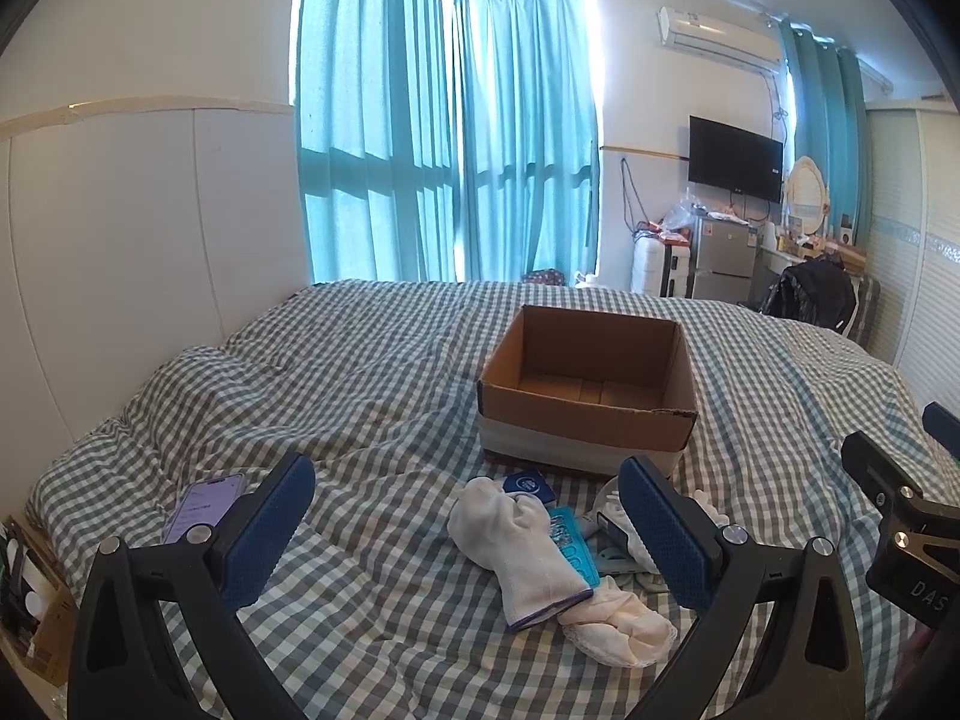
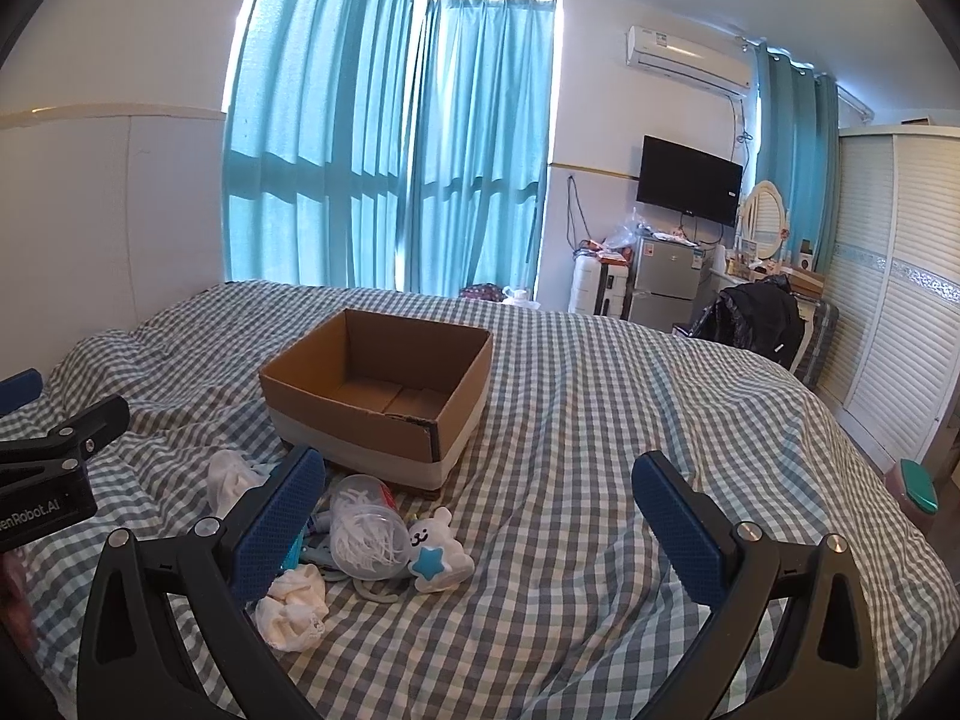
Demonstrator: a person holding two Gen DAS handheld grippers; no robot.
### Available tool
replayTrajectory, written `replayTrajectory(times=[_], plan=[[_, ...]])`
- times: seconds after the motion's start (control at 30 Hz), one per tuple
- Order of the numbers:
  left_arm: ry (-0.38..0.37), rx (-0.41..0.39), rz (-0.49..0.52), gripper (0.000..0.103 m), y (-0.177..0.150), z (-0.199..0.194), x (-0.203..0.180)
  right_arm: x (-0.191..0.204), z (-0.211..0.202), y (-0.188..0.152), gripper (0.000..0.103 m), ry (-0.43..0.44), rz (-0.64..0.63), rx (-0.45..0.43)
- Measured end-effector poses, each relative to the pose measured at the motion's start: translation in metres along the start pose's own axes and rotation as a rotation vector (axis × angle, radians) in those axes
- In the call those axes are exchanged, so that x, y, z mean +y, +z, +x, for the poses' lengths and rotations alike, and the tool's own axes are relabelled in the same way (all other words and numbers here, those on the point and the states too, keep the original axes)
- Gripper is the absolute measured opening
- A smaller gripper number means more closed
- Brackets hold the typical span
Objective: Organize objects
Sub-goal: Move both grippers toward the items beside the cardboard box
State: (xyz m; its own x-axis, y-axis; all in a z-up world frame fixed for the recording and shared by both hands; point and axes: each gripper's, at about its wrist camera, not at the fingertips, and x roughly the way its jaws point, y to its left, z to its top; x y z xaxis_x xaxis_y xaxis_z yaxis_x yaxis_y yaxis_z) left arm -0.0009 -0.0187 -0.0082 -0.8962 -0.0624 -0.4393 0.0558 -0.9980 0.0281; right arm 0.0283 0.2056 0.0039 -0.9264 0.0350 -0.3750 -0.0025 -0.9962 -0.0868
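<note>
phone left view, toy right

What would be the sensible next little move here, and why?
Probably lower the left gripper onto the white sock and close on it. Both grippers stand open and empty, the cardboard box behind the pile looks empty, and the sock lies on top, right between the left fingers.

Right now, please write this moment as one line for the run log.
stage: start | left gripper: open, empty | right gripper: open, empty | cardboard box: empty | white sock: on bed, unsorted
</note>
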Motion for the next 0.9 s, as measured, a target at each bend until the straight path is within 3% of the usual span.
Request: replayTrajectory(times=[0.47,0.67,0.9], plan=[[-0.003,0.001,0.016,0.103,0.000,0.002,-0.002,-0.009,0.010,0.003,0.103,0.048,-0.030,0.039],[0.022,0.066,-0.009,0.103,-0.007,0.023,0.001,-0.007,0.041,0.003,0.103,0.088,-0.063,0.096],[0.068,0.151,0.023,0.103,-0.025,0.071,-0.016,-0.005,0.098,-0.024,0.103,0.109,-0.084,0.211]])
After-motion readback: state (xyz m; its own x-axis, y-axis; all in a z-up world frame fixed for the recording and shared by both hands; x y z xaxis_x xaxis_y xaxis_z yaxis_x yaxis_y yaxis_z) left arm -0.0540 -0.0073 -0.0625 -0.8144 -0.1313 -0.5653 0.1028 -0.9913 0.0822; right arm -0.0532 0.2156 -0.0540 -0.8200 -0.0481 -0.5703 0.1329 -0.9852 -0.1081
